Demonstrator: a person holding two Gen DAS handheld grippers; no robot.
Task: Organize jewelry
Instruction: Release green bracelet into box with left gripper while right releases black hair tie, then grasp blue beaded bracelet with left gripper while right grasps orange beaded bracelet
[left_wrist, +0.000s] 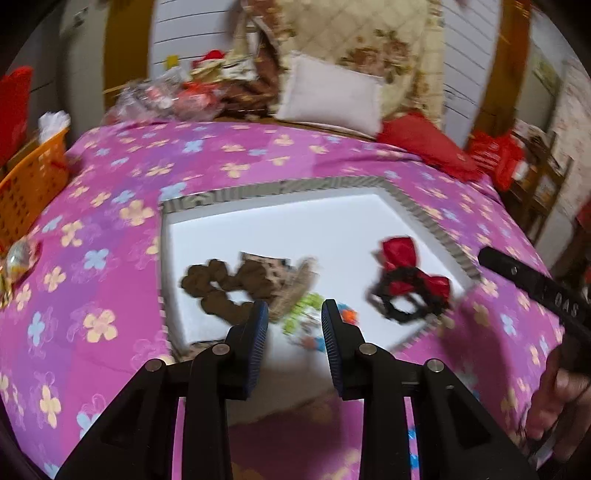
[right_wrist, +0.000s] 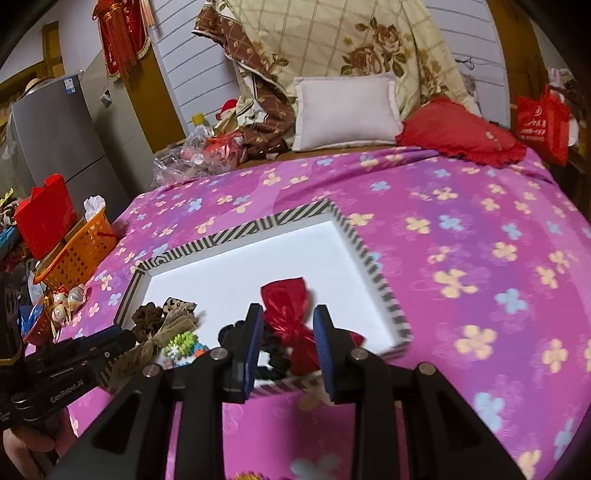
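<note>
A white tray with a striped rim (left_wrist: 277, 186) (right_wrist: 240, 229) lies on the pink flowered bedspread. On it are a brown scrunchie (left_wrist: 210, 284) (right_wrist: 147, 317), a beige spotted bow (left_wrist: 284, 277) (right_wrist: 177, 321), a green beaded piece (left_wrist: 303, 310) (right_wrist: 181, 341), and a black scrunchie with a red bow (left_wrist: 406, 288) (right_wrist: 288, 306). My left gripper (left_wrist: 294, 306) hovers open above the tray's near edge, over the green piece, holding nothing. My right gripper (right_wrist: 287, 309) is open too. The red bow shows in its gap but lies on the tray, with the pads off it.
An orange basket (left_wrist: 29, 184) (right_wrist: 79, 251) stands off the bed's left edge, beside a red box (right_wrist: 44, 214). A white pillow (right_wrist: 347, 110), a red cushion (right_wrist: 461, 133) and plastic bags (right_wrist: 192, 155) sit at the head. A grey fridge (right_wrist: 55, 133) stands far left.
</note>
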